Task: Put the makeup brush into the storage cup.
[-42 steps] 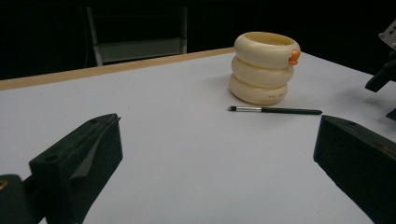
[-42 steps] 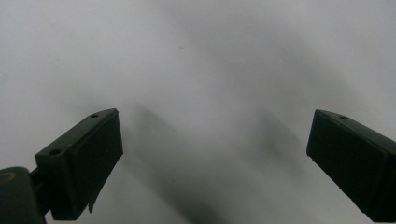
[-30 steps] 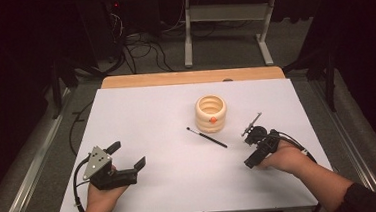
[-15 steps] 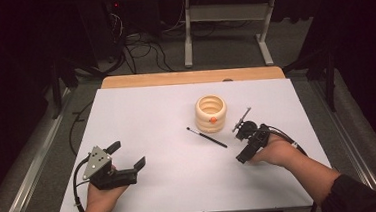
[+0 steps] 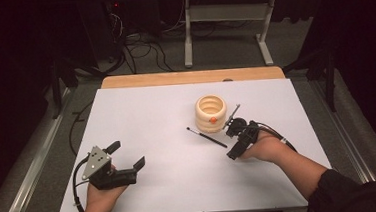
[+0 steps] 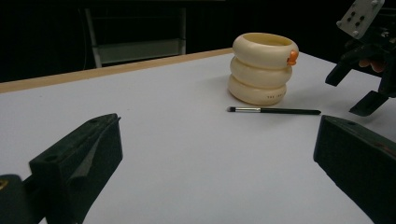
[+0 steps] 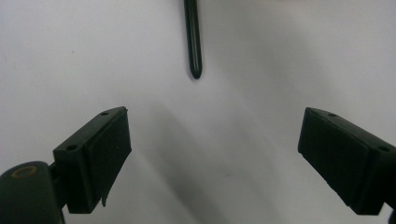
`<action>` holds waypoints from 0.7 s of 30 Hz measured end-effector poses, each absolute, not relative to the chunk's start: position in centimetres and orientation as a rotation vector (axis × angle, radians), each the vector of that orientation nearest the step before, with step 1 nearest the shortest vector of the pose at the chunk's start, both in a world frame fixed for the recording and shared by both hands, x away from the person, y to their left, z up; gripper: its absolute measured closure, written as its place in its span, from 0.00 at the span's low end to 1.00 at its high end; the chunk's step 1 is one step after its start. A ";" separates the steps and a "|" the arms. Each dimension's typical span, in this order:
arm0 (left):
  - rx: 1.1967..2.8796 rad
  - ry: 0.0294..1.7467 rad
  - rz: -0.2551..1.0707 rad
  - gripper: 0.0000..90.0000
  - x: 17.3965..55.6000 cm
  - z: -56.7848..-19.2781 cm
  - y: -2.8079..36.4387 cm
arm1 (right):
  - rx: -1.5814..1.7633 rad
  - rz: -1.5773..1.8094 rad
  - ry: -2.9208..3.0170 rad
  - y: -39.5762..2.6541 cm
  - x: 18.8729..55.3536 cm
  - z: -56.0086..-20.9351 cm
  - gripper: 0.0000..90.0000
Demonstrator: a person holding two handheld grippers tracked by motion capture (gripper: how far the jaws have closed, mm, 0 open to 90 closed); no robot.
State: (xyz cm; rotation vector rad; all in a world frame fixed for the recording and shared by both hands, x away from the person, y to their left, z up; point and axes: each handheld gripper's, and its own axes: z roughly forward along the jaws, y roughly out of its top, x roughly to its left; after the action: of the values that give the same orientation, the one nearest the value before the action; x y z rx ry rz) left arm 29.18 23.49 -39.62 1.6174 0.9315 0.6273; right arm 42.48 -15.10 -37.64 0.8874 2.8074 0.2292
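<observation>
A thin black brush (image 5: 207, 137) lies flat on the white table (image 5: 147, 119), just in front of a cream ringed holder (image 5: 210, 112) with an orange spot. My right gripper (image 5: 233, 144) hovers at the brush's right end, tilted down and open. In the right gripper view the brush's handle tip (image 7: 193, 42) lies ahead of the open right gripper (image 7: 215, 116), with nothing between the jaws. My left gripper (image 5: 127, 156) rests open near the front left. The left gripper view has the open left gripper (image 6: 217, 126), the brush (image 6: 275, 111), the holder (image 6: 260, 69) and the right gripper (image 6: 355, 88).
The table's wooden far edge (image 5: 189, 77) borders a dark floor with cables and a metal stand (image 5: 219, 13). Each gripper trails a black cable (image 5: 76, 189) over the table's front part.
My right gripper has moved left across the table toward the brush's handle end and the holder. The left gripper has kept still.
</observation>
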 end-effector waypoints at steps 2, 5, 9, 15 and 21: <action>1.618 0.931 0.628 0.02 29.2 -39.6 23.5 | 0.880 0.238 2.805 -14.8 42.5 -37.6 0.14; 1.619 0.930 0.627 0.02 29.2 -39.6 23.5 | 0.859 0.252 2.804 -14.3 42.7 -37.4 0.17; 1.619 0.930 0.627 0.02 29.2 -39.6 23.5 | 0.834 0.270 2.816 -13.7 43.0 -37.3 0.21; 1.620 0.928 0.627 0.02 29.2 -39.6 23.5 | 0.806 0.297 2.828 -13.1 43.4 -37.4 0.29; 1.621 0.926 0.625 0.02 29.3 -39.6 23.5 | 0.794 0.308 2.837 -12.4 43.8 -37.7 0.36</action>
State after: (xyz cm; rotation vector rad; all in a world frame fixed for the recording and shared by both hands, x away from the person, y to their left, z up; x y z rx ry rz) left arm 29.26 23.45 -39.62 1.6212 0.9257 0.6254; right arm 43.83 -12.42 -37.68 0.7935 2.8374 0.3075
